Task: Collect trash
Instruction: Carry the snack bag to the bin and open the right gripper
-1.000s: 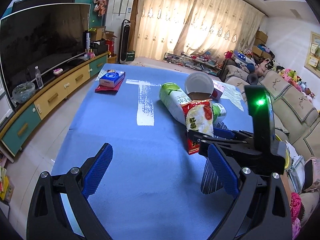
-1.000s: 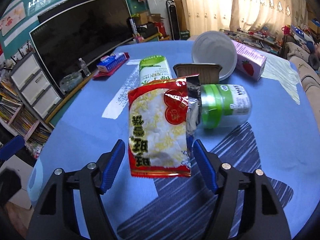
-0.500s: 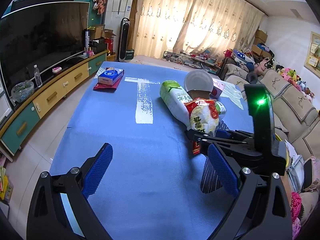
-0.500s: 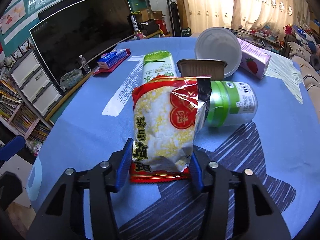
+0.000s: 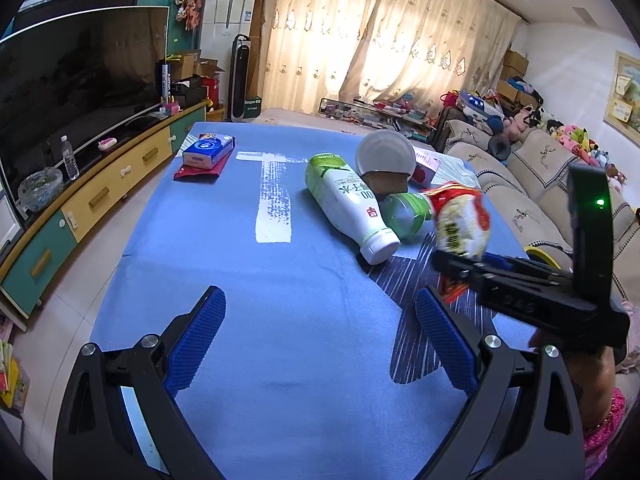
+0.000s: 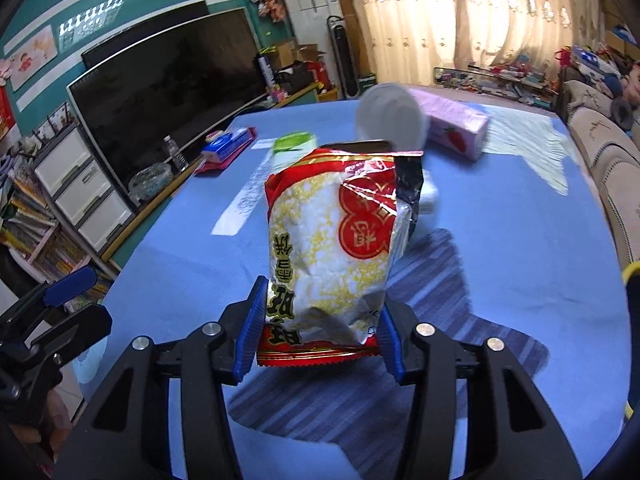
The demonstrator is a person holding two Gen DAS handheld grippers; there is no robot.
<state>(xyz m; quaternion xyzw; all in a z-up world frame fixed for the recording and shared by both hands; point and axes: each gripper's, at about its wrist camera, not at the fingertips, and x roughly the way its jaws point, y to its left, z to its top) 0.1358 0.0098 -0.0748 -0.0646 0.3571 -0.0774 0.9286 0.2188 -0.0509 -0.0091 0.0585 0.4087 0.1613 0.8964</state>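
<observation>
Right now your right tool [image 6: 318, 330] is clamped on the lower end of the snack bag [image 6: 340, 248], which stands lifted clear of the blue bench [image 6: 520, 240]; its jaws have just been closing, with the bag between them. You hold it only near the bottom seam, and the bag looks soft and puffy, so I judge it could slide out or fold over if you swing fast. Its torn top is open, so tipping it may spill crumbs. Your left tool [image 5: 320, 340] hangs with jaws apart over bare cloth, holding nothing. The white bottle [image 5: 348, 204] and green jar [image 5: 404, 210] lie just beside the bag's path; a low sweep could knock them rolling.
</observation>
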